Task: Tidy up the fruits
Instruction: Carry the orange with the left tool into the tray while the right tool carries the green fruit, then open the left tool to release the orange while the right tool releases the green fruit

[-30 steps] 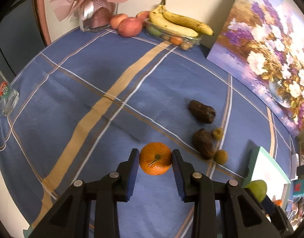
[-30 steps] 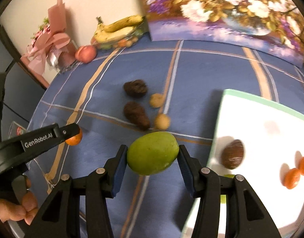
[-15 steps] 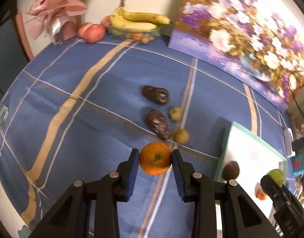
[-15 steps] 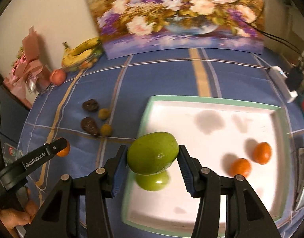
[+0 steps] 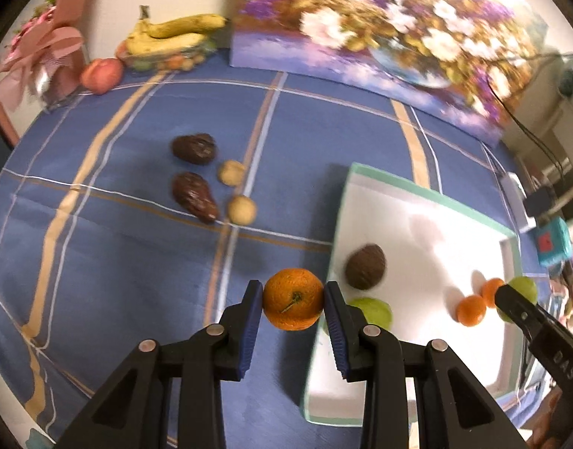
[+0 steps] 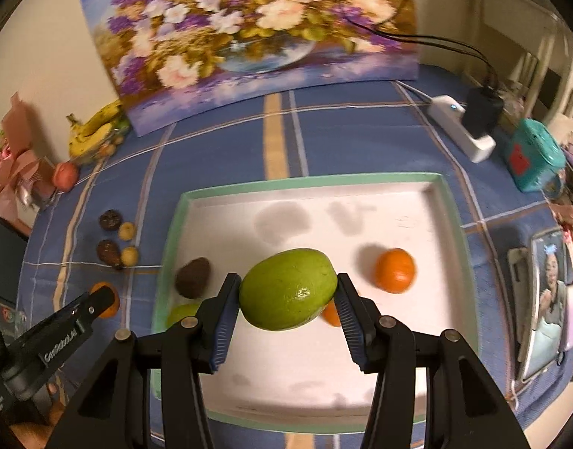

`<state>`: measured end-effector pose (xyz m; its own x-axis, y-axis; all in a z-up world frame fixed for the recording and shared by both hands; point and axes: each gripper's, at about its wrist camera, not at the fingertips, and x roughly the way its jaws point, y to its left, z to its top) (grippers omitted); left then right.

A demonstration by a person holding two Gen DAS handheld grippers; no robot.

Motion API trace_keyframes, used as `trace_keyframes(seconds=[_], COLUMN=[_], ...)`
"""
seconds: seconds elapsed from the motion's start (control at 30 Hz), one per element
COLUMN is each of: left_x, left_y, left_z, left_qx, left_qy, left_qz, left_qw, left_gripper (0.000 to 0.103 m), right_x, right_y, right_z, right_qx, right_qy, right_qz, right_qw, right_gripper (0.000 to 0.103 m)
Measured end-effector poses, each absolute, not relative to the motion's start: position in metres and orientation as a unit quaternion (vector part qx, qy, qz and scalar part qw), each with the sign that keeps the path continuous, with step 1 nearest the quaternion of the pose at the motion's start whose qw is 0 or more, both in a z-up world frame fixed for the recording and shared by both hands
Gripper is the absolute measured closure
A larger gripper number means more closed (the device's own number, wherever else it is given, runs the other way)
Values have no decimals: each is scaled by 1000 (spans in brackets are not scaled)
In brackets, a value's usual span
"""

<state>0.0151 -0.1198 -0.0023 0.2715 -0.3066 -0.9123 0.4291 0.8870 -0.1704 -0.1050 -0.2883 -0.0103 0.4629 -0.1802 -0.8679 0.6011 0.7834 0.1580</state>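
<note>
My left gripper (image 5: 293, 286) is shut on an orange (image 5: 292, 307), held above the blue cloth just left of the white tray's green rim (image 5: 428, 191). My right gripper (image 6: 288, 279) is shut on a large green fruit (image 6: 286, 292), which hangs over the tray's middle (image 6: 309, 182). In the tray lie a brown fruit (image 6: 193, 277), a smaller green fruit (image 6: 181, 312) and two small oranges (image 6: 394, 270); one of them is partly hidden behind my right finger. Two dark brown fruits (image 5: 195, 196) and two small tan ones (image 5: 241, 208) lie on the cloth left of the tray.
Bananas in a clear box (image 5: 170, 37), a red apple (image 5: 101, 75) and a pink wrapped bouquet (image 5: 43, 60) stand at the far left. A floral painting (image 5: 380, 37) leans at the back. A power strip (image 6: 462, 127), a teal box (image 6: 533, 161) and a phone (image 6: 544, 299) are right of the tray.
Both grippers have swept rightward over the cloth with their fruit. The right one now hangs above the tray; the left has reached the tray's left edge.
</note>
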Motion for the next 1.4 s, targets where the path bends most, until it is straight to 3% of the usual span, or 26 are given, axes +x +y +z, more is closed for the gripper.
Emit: trace_keyframes(seconds=[0.43,1.4], left_x=[-12,-42], left_y=[-150,-167], left_z=[-4,-1], left_qx=[108,125], left_qy=[554,556], left_qz=[-267,-322], left_qw=[781,756], left_gripper=[67,68], right_x=[-123,-122], right_y=[-308,-309], right_z=[-25,-47], right_qx=[242,244], right_qy=[486,522], right_qz=[-259,-257], right_qw=[799,776], right_gripper=[50,50])
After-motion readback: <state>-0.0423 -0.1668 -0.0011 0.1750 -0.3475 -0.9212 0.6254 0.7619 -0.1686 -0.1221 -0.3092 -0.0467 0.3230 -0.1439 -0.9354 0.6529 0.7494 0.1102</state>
